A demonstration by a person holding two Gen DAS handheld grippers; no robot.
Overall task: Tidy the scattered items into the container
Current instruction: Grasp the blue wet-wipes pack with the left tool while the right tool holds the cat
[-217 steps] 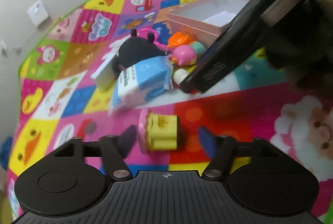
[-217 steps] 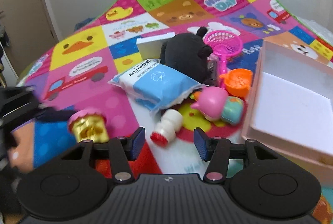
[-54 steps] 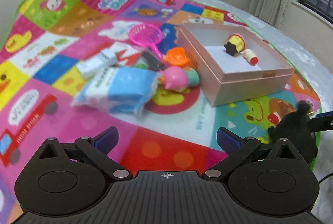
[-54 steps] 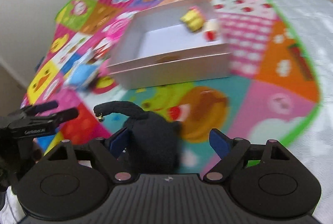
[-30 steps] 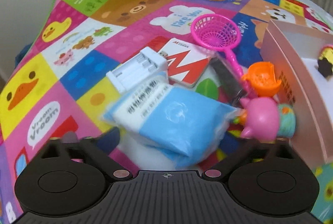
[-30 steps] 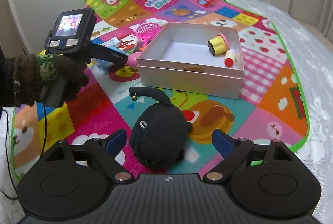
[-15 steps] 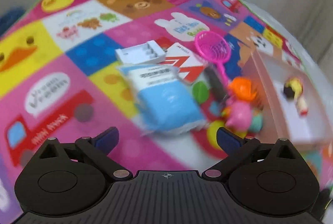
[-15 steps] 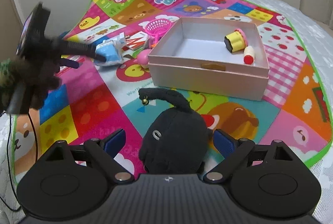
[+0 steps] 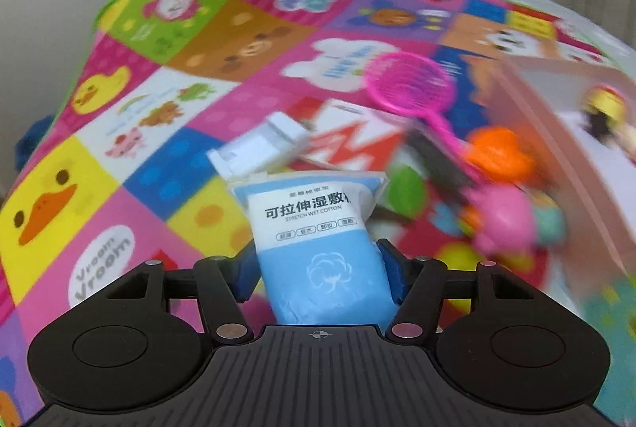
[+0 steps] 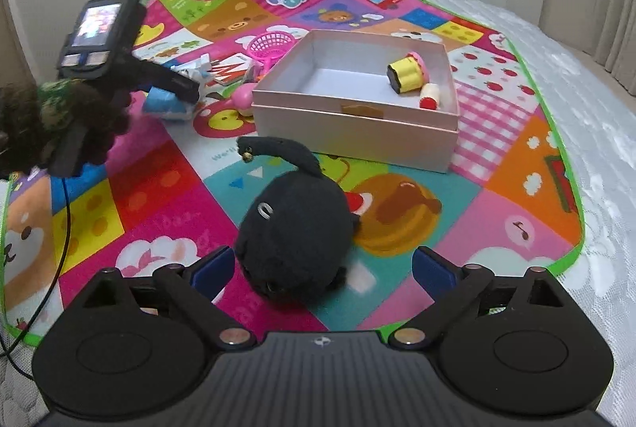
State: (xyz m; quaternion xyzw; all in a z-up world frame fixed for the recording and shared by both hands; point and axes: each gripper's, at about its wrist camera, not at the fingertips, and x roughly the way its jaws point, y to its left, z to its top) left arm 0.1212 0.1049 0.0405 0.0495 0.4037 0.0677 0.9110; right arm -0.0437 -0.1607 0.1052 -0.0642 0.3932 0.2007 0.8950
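Observation:
A blue pack of wet cotton (image 9: 318,248) sits between the pads of my left gripper (image 9: 318,268), whose jaws are closing and press on its sides. In the right wrist view the left gripper (image 10: 179,85) holds that pack (image 10: 165,103) just above the mat, left of the pink box (image 10: 353,117). My right gripper (image 10: 322,270) is opening around a black plush toy (image 10: 294,236) lying on the mat; its pads stand clear of the toy. Inside the box lie a yellow cup toy (image 10: 407,71) and a small red-and-white stamp (image 10: 429,96).
On the colourful play mat (image 10: 516,169) beside the box lie a pink net scoop (image 9: 409,85), an orange toy (image 9: 497,153), a pink doll (image 9: 505,220), a white case (image 9: 262,145) and a red-and-white card (image 9: 349,141). A gloved hand (image 10: 79,117) holds the left gripper. White bedding borders the mat at right.
My left gripper came down around the blue pack and its jaws narrowed from wide open onto it. The right gripper stayed over the black plush, its jaws a little wider.

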